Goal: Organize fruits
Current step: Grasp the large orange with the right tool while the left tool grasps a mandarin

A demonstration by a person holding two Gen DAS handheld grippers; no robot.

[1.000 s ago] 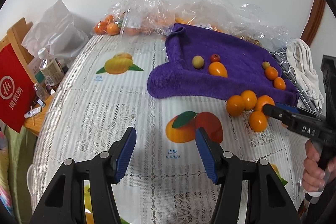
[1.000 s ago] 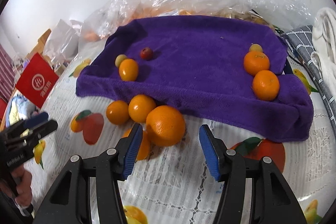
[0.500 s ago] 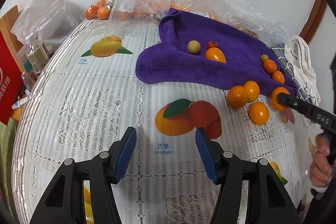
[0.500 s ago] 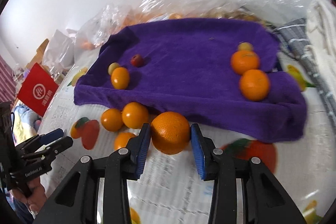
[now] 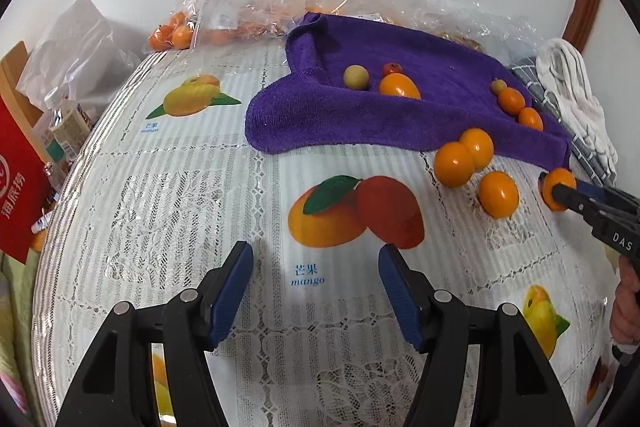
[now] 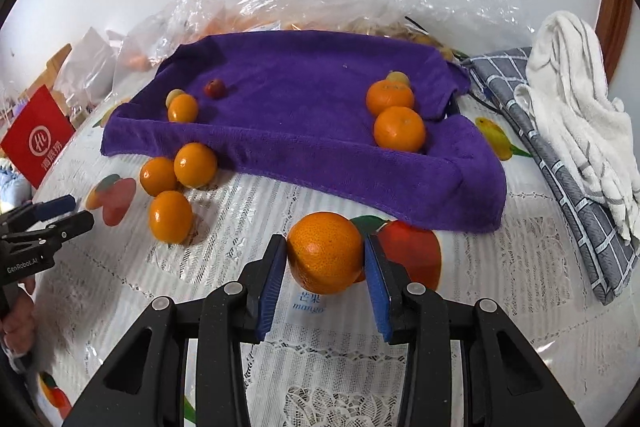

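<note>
My right gripper [image 6: 326,263] is shut on a large orange [image 6: 325,251] and holds it above the tablecloth, in front of the purple towel [image 6: 304,107]. The same orange shows at the right edge of the left wrist view [image 5: 558,187]. Three smaller oranges [image 6: 176,187] lie on the cloth by the towel's left front edge. On the towel lie two oranges [image 6: 396,115] at the right and an orange, a yellowish fruit and a small red fruit [image 6: 215,89] at the left. My left gripper [image 5: 316,277] is open and empty over a printed mango.
Clear plastic bags [image 5: 256,7] with more oranges lie along the wall behind the towel. A grey checked cloth with white towels [image 6: 572,115] lies at the right. A red box [image 5: 16,183] and a bottle [image 5: 66,129] stand at the left table edge.
My right gripper closed on the large orange and has lifted it back and to the right, away from the other three. My left gripper stayed open and drifted slightly.
</note>
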